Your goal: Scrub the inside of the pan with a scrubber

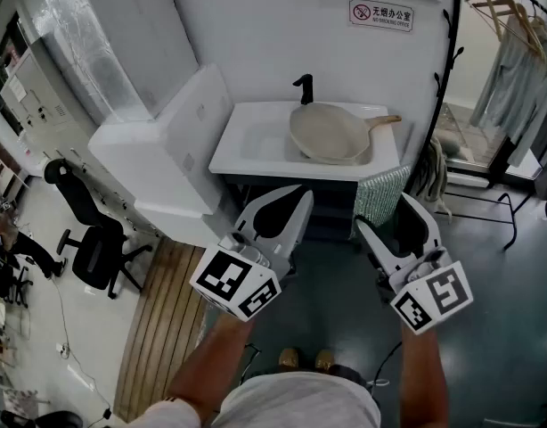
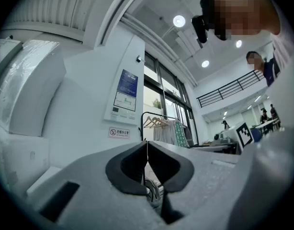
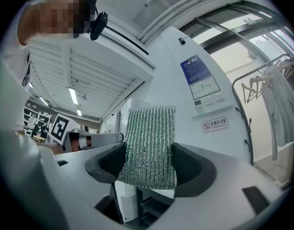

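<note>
- Far left, head view: a black office chair [image 1: 93,243] on pale floor. Just beside it stands a white boxy unit [image 1: 153,163], with a strip of wooden slats [image 1: 162,315] on the floor at its foot.
- Left gripper [image 2: 147,150] — jaws closed together, the dark pads meeting in a thin seam with nothing between them. It is held low in front of the person, short of the sink cabinet.
- White sink [image 1: 247,154] set against the wall, with a black tap [image 1: 304,87] at its back rim.
- Pan [image 1: 330,134]: cream-coloured, lying tilted in the sink basin below the tap with its inside showing. Its wooden handle points right, over the rim.
- Red-and-white no-smoking sign [image 1: 381,13] on the wall above the sink.
- Right gripper [image 3: 149,163] — clamped on the scrubber [image 3: 151,128], a green ribbed mesh pad. Both pads press its sides, and it stands upright out of the jaws.
- The scrubber is well apart from the pan; in the head view it sits in front of the sink cabinet, lower in frame than the pan.
- Far right: a black clothes rack [image 1: 452,105] with hangers and pale garments.
</note>
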